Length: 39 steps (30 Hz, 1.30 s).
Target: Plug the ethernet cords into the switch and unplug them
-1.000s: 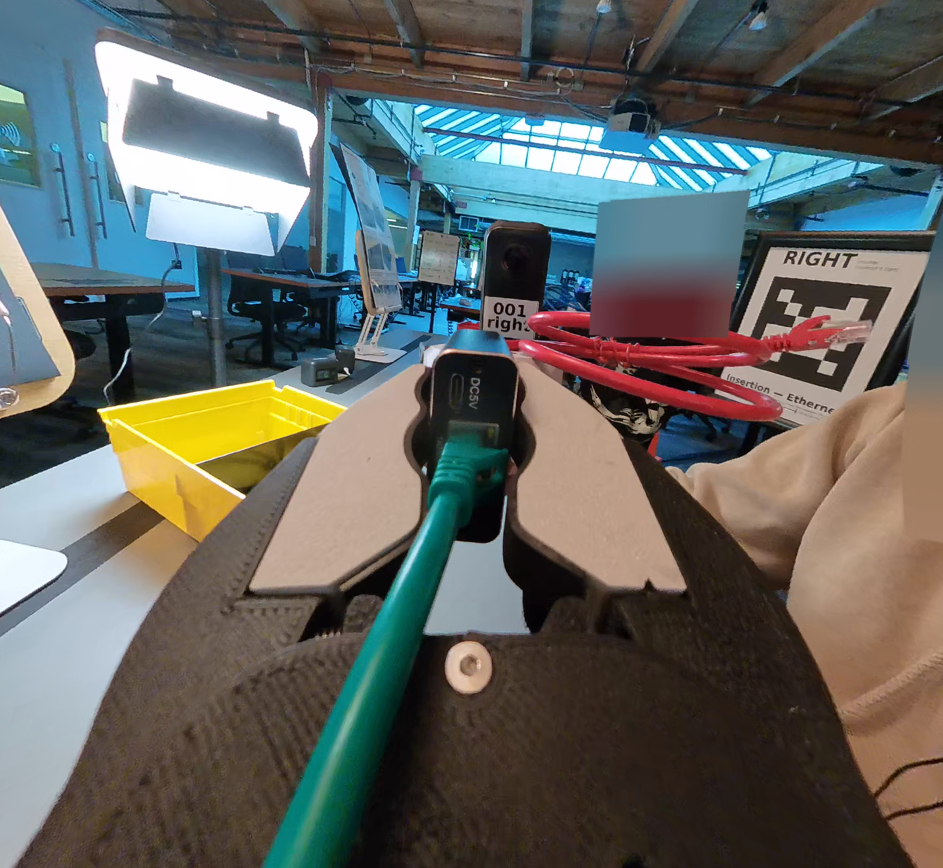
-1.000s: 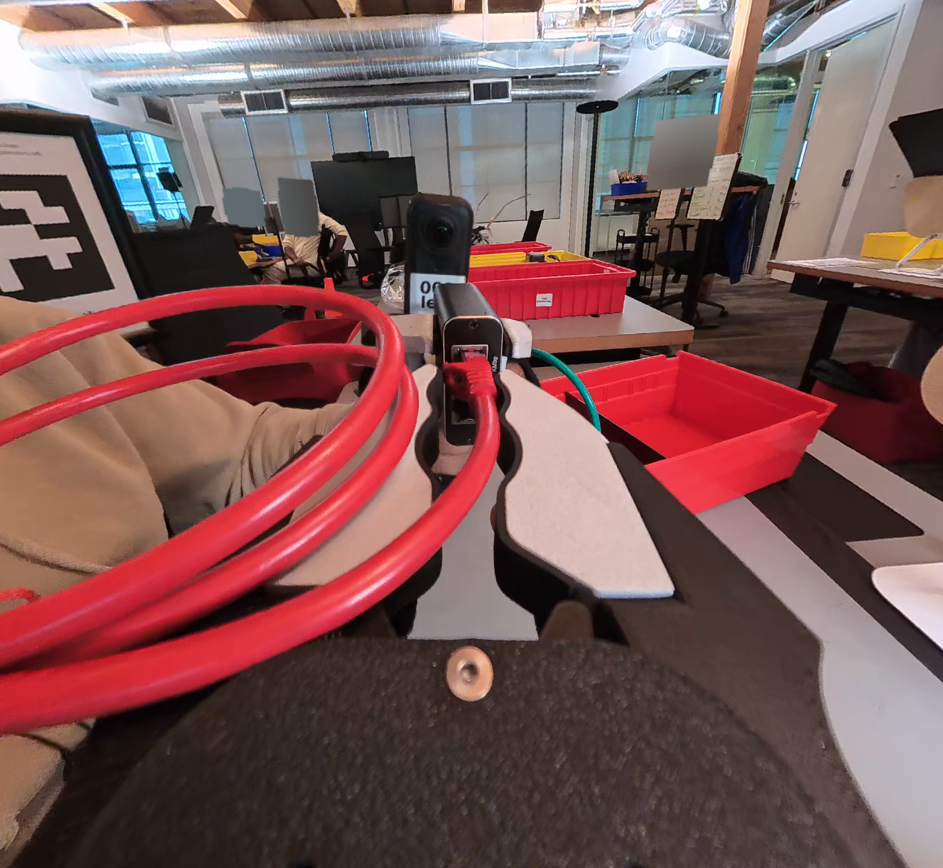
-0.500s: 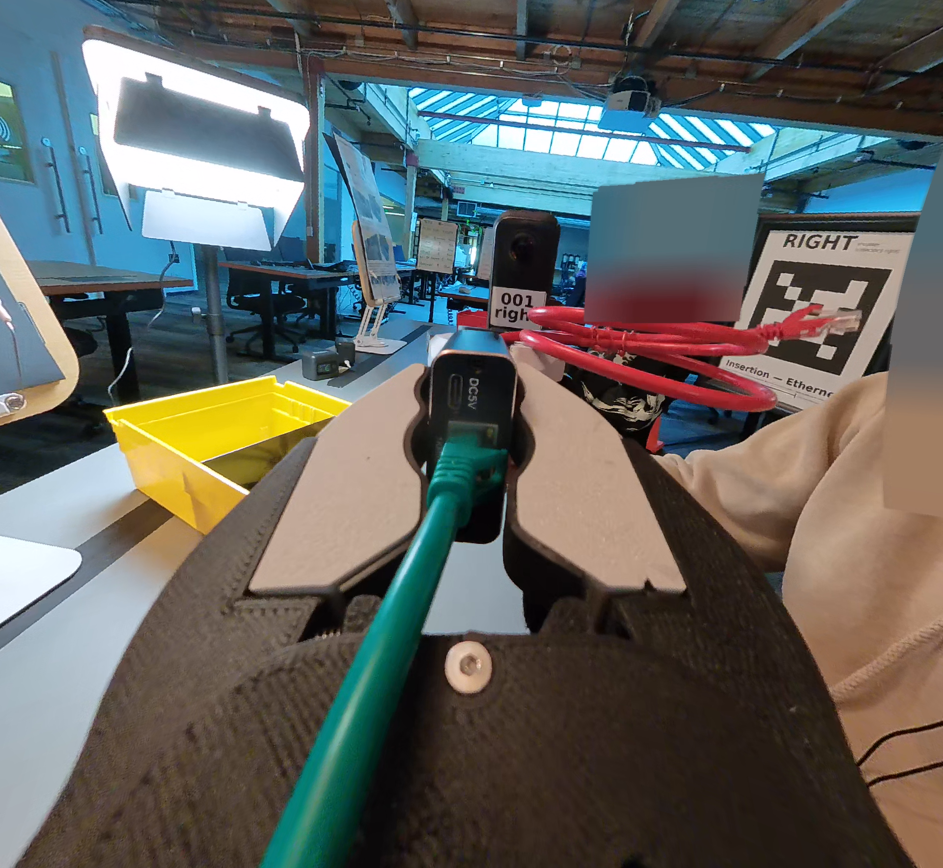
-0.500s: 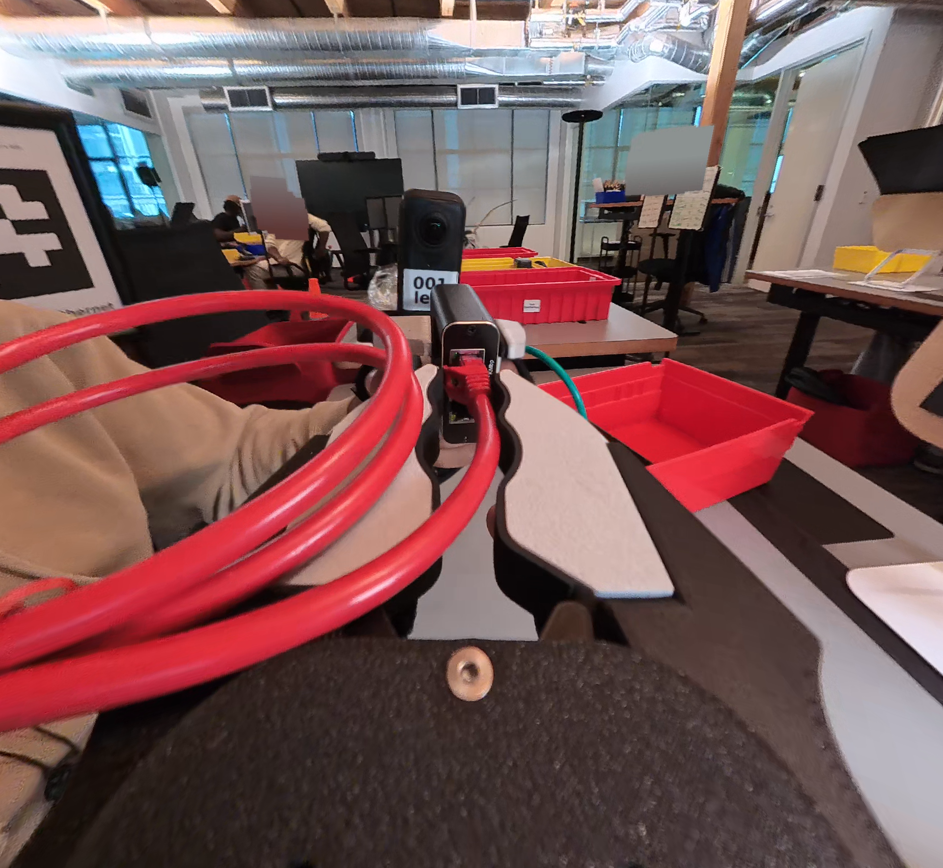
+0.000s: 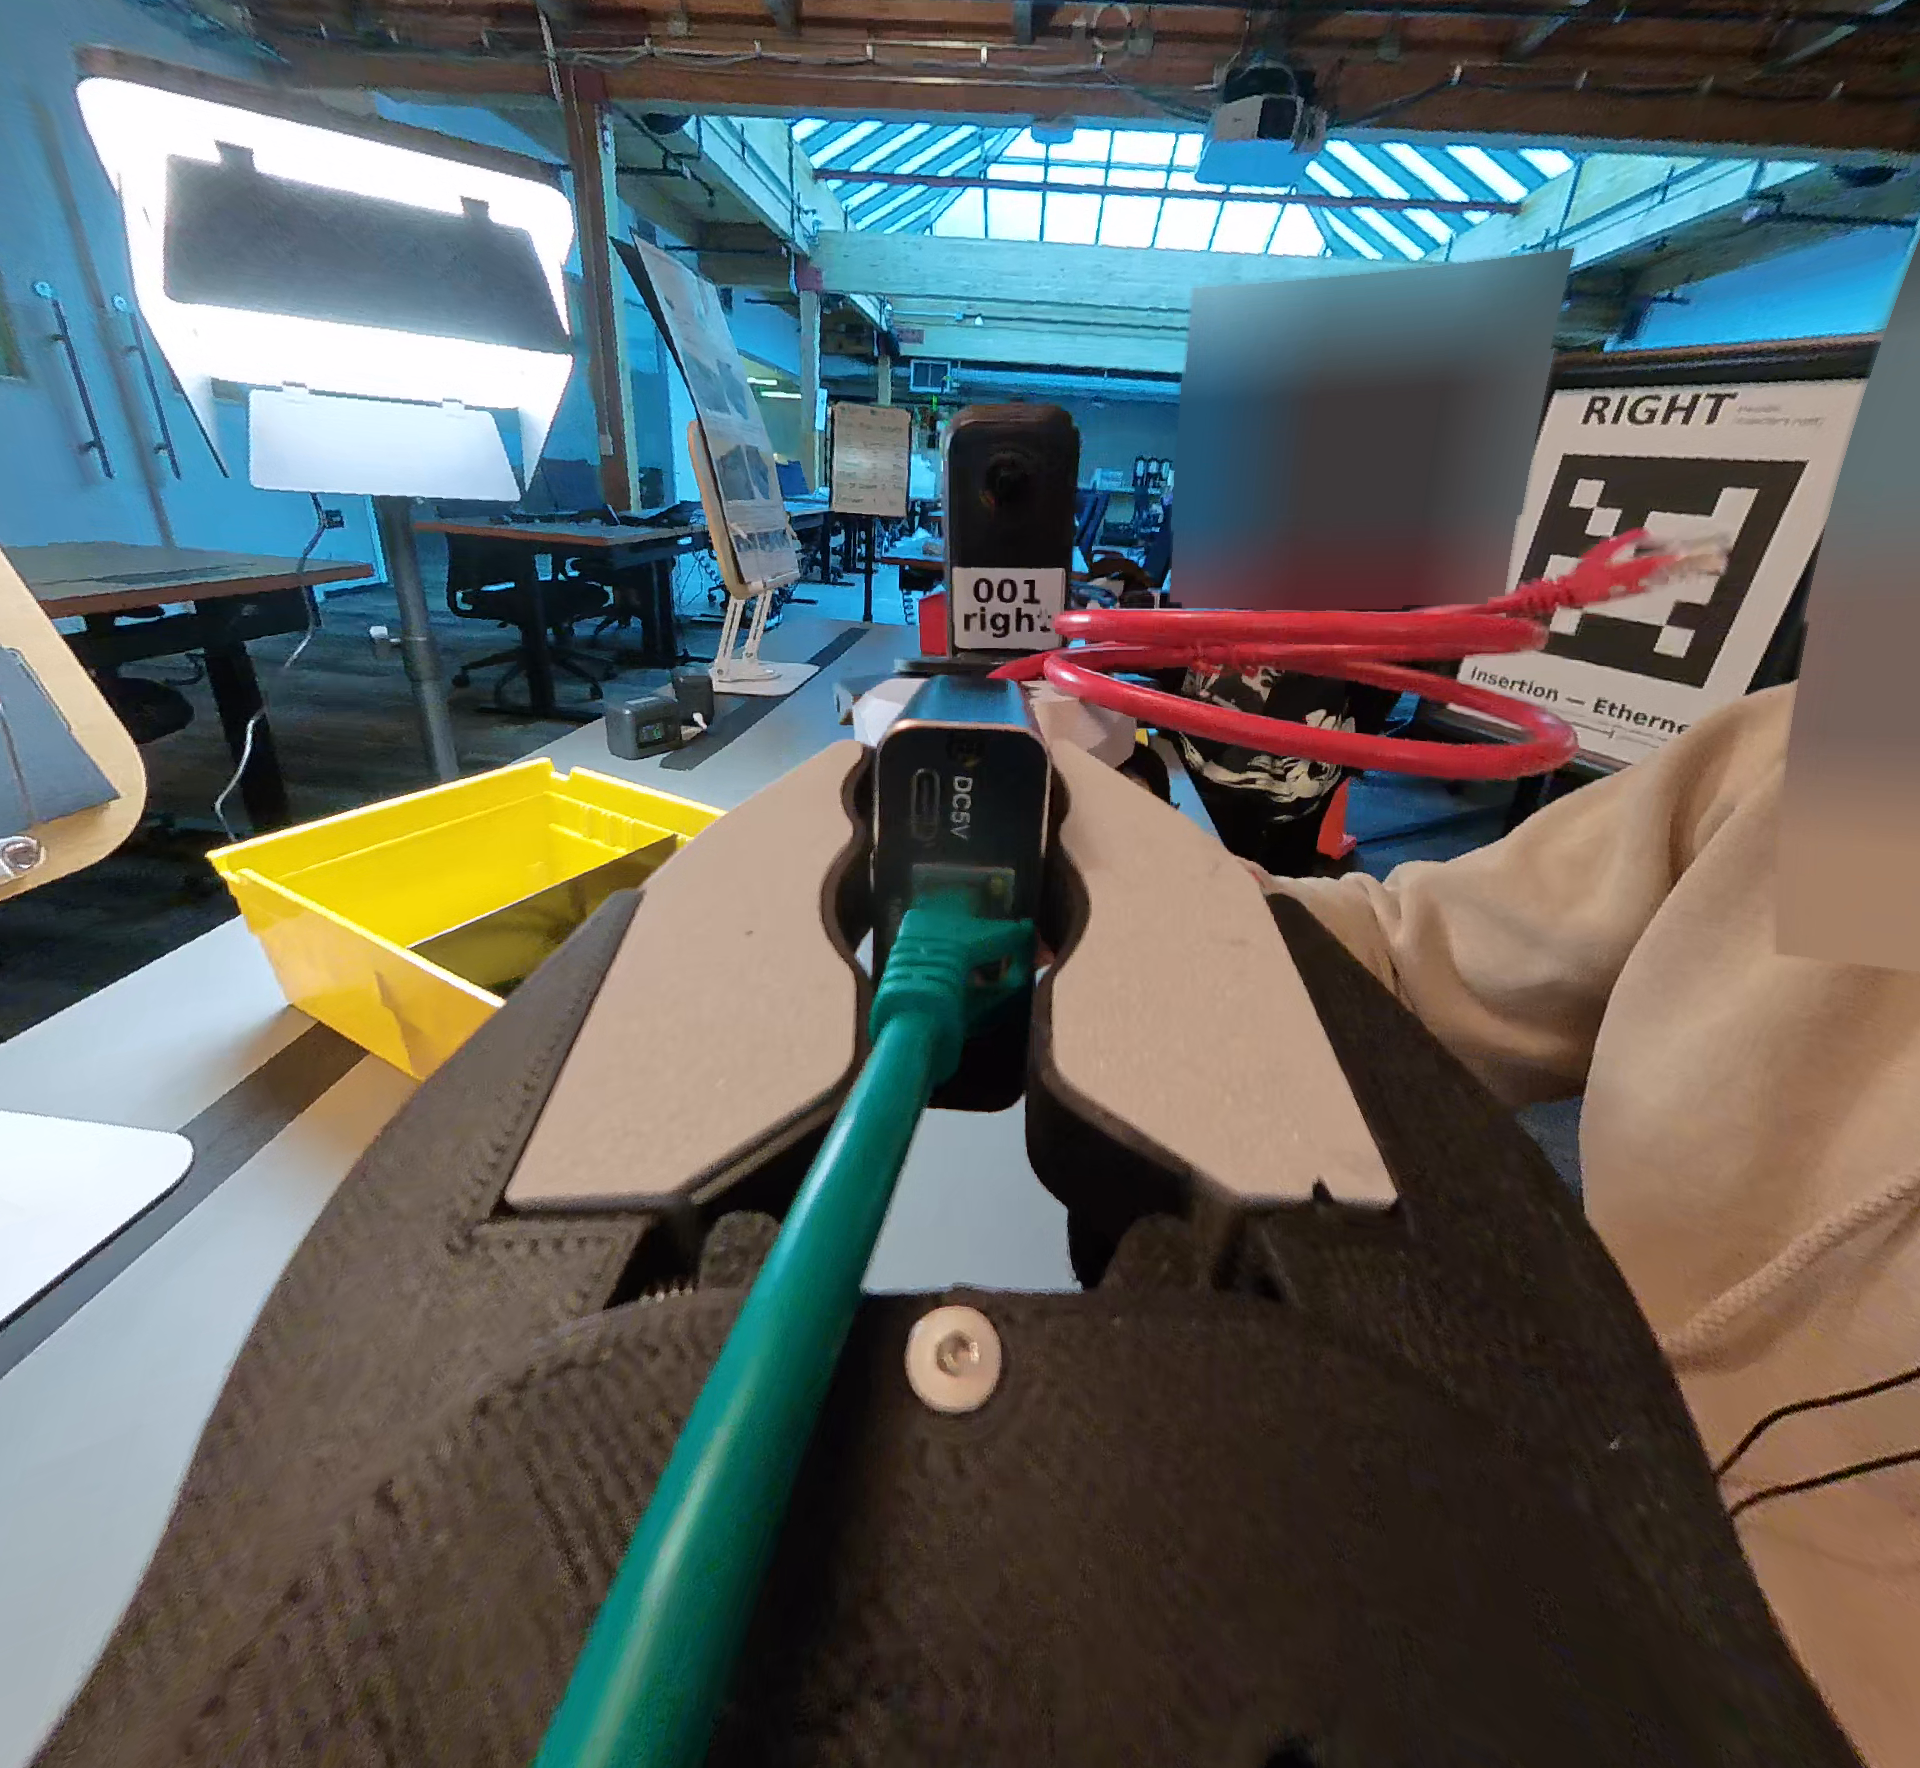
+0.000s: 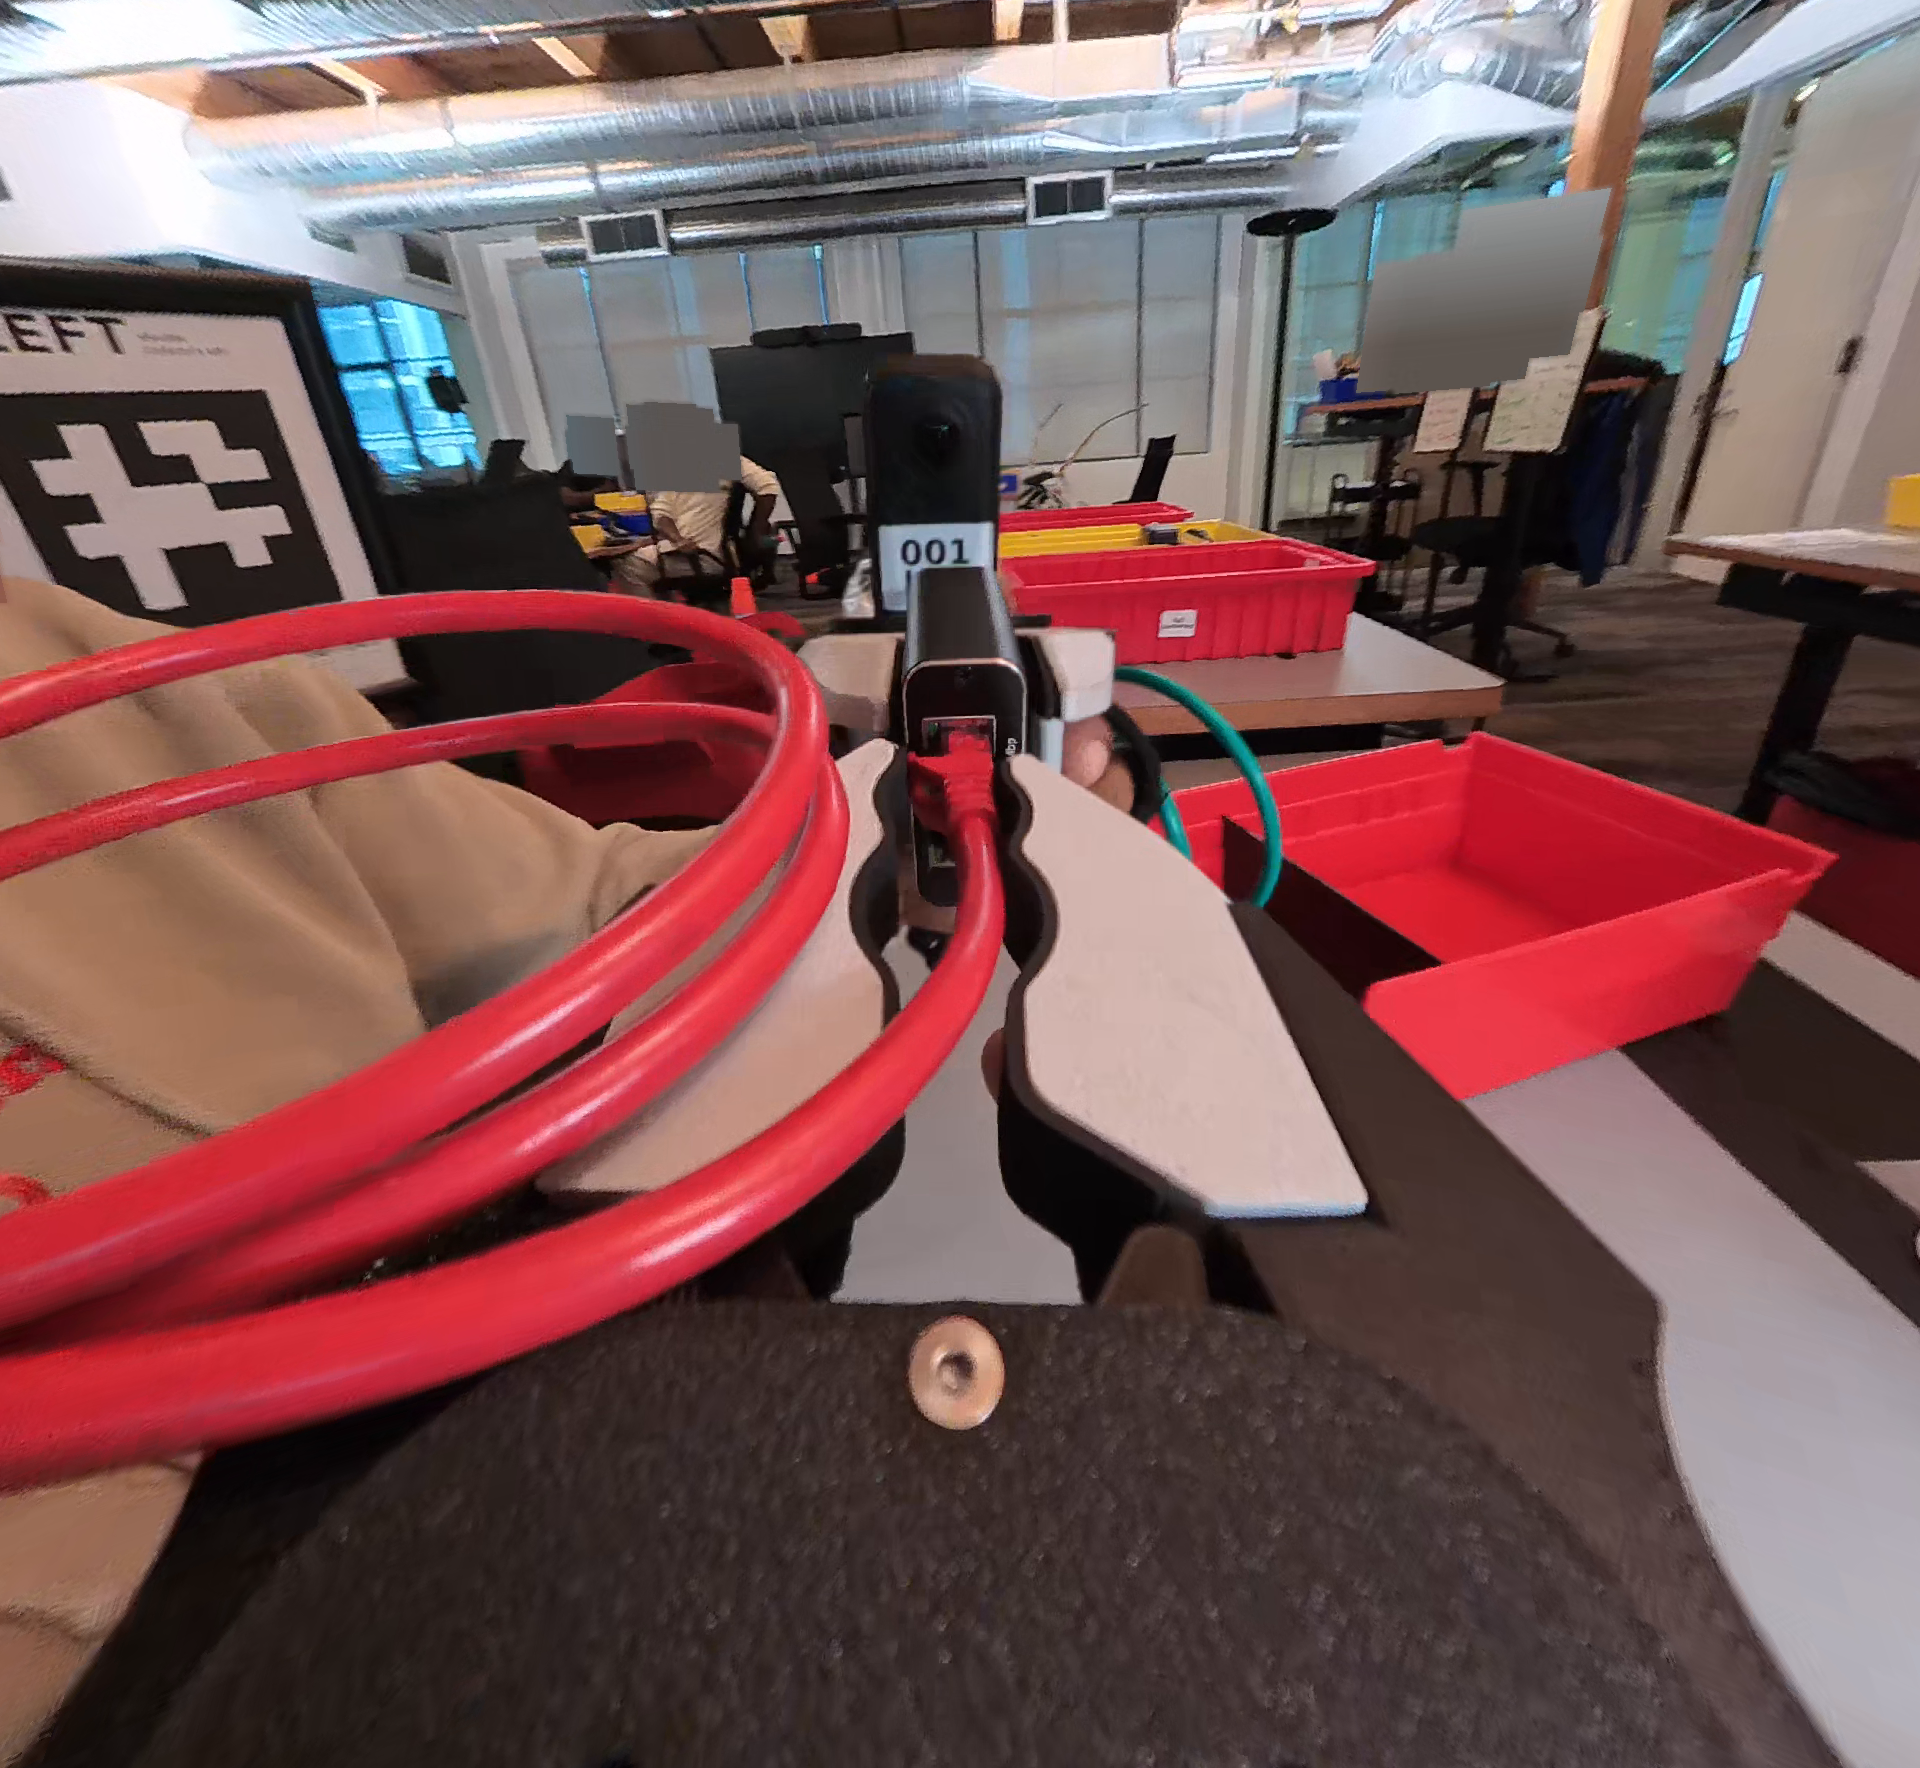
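Both grippers clamp one switch (image 5: pixel 961 845) from opposite ends: left gripper (image 5: pixel 956 929) around the green cord (image 5: pixel 790 1303) end, right gripper (image 6: pixel 951 845) at the red cord (image 6: pixel 623 970).

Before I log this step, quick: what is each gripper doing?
Left gripper: shut on the switch, at its green cord end.
Right gripper: shut on the switch, at its red cord end.

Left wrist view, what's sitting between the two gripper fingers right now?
In the left wrist view, the black switch sits clamped there, with the green ethernet cord plugged into its near end.
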Motion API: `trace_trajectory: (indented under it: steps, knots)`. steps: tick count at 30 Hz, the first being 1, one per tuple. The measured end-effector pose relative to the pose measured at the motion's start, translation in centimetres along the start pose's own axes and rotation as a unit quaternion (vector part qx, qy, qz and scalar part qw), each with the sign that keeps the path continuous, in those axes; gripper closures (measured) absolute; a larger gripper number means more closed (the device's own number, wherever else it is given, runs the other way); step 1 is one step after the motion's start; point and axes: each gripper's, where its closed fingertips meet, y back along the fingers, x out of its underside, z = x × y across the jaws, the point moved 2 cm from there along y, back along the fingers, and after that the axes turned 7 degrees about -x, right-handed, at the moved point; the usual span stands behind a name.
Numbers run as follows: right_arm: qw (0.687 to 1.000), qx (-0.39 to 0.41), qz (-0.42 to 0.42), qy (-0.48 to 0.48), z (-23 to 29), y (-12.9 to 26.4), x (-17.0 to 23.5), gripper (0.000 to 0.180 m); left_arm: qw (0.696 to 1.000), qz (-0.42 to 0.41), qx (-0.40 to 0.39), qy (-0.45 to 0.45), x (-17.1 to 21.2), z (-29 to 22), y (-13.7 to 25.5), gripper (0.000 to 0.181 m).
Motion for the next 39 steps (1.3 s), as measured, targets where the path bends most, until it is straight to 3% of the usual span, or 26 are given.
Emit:
trace_trajectory:
  steps: [1, 7, 12, 24, 39]
  knots:
    - [1.0, -0.01, 0.001, -0.013, 0.1, 0.0, 0.1, 0.166, 1.0, 0.004, 0.001, -0.005, 0.0, -0.1, 0.0, 0.152]
    - [1.0, 0.0, 0.007, -0.012, -0.4, 0.3, 0.2, 0.164, 0.999, 0.027, -0.011, -0.014, 0.4, 0.1, -0.1, 0.154]
    - [1.0, 0.017, -0.014, 0.015, -0.5, 0.6, -0.3, 0.165, 0.999, 0.018, -0.006, 0.034, 0.9, 0.3, -0.5, 0.154]
    - [1.0, 0.015, -0.013, 0.006, -1.2, 1.2, 0.0, 0.163, 0.998, 0.033, -0.05, 0.001, 1.2, 0.6, -0.8, 0.154]
    - [1.0, 0.019, -0.002, 0.023, -0.8, 1.5, -0.6, 0.162, 0.999, 0.018, -0.047, -0.019, 0.7, 0.2, -0.8, 0.154]
